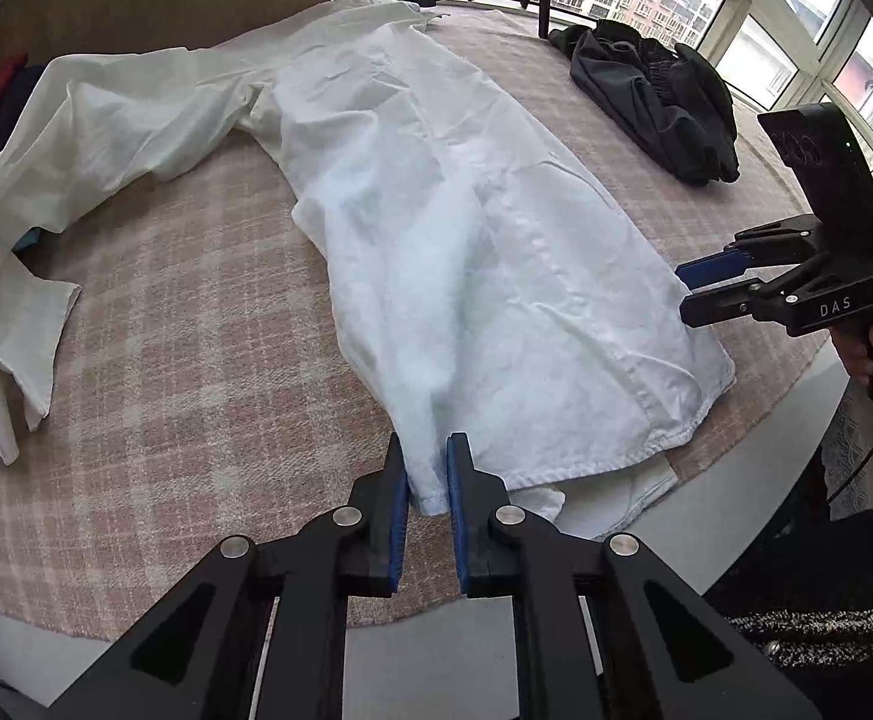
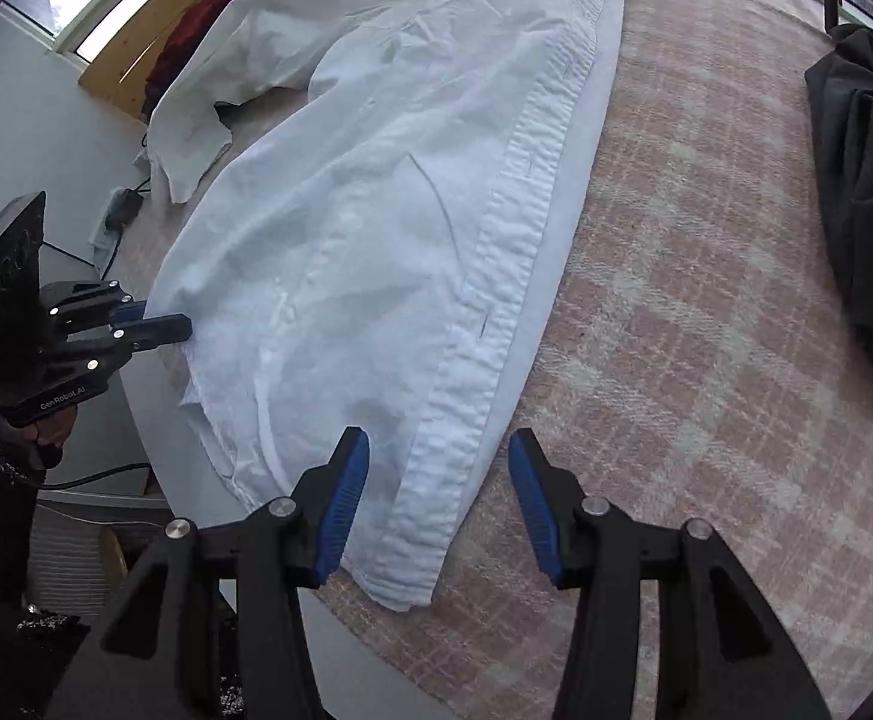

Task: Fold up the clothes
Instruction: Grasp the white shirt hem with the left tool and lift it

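White shirt (image 1: pixel 436 228) lies spread on the plaid tabletop (image 1: pixel 196 300), hem toward the near edge. The left wrist view alone shows the long sleeve (image 1: pixel 76 138) flung aside and a dark garment (image 1: pixel 658 90) beyond. Left tool (image 1: pixel 424 480) pinches the hem corner. Right tool (image 2: pixel 439 480) hovers level, spread wide over the button strip (image 2: pixel 496 276).

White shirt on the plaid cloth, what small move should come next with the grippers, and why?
Probably close the right gripper on the white shirt hem. Its jaws straddle the button placket, open, while the left gripper already pinches the other hem corner, so both corners could then lift together.
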